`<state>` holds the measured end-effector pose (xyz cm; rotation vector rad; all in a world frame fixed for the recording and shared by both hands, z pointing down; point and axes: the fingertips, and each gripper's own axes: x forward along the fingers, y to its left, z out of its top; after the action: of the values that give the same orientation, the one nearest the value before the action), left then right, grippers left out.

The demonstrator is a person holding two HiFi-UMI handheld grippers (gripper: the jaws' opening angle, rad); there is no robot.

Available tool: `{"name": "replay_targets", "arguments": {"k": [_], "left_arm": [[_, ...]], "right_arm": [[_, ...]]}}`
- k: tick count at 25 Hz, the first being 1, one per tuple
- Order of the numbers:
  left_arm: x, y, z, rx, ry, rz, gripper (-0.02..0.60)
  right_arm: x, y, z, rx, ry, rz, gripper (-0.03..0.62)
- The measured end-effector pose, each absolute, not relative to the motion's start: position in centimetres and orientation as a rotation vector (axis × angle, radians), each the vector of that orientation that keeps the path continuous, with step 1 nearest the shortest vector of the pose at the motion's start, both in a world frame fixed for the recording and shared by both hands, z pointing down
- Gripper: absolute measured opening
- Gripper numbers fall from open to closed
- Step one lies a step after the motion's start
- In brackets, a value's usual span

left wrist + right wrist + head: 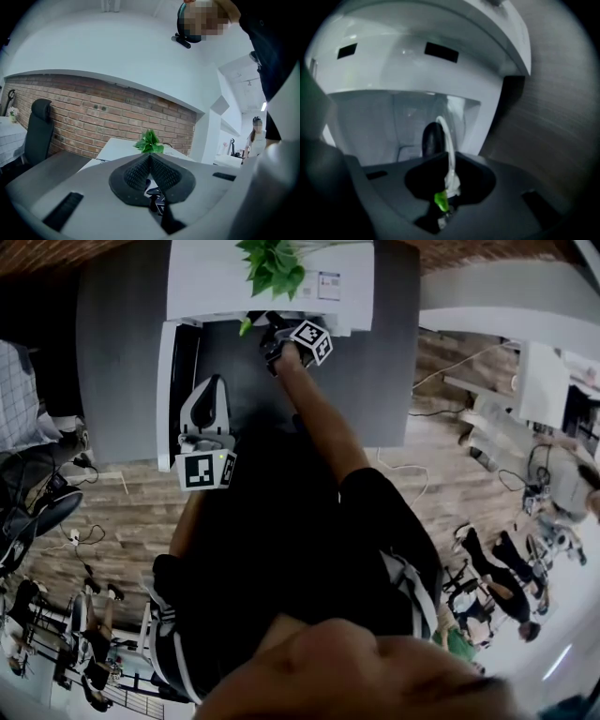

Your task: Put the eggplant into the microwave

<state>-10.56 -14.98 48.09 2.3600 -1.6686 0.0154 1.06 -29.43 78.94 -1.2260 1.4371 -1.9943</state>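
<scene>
1 outstretched arm [323, 432], right gripper [272, 334] at microwave [211, 277] mouth; left gripper [213, 385] level.

Grey left gripper [150, 158], black ribbed jaws, marker cube [207, 471]

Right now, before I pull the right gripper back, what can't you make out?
1. Whether the pads of the right gripper press on the stem of the eggplant: right gripper view, too dark and blurred there.
2. What the eggplant rests on: same view, the gripper's body covers its lower end.
3. The cavity of the microwave in the head view: its own top and the plant hide it.
</scene>
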Motion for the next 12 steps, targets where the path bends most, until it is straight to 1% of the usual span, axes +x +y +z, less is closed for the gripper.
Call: {"name": "replay_targets", "arguments": {"k": [2,5,9,12], "left_arm": [[-10.5,-15.0,48.2,2.362,-1.665,0.016,0.034],[-10.3,-15.1,48.3,2.366,-1.661,0.014,0.034],[-10.2,-15.3,48.5,2.368,-1.658,0.008,0.034],[-10.2,-15.4,48.6,2.37,-1.653,0.009,0.034]], "right_arm": [[1.4,-29.4,79.0,-1.242,1.443,-1.98,0.094],[1.4,-29.1,78.8,-1.239,1.473,-1.976,0.126],[1.7,-28.9,78.0,-1.283,1.604,-1.91,0.153],[2.1,-28.5,77.2,-1.343,1.705,-1.86,0.161]]}}
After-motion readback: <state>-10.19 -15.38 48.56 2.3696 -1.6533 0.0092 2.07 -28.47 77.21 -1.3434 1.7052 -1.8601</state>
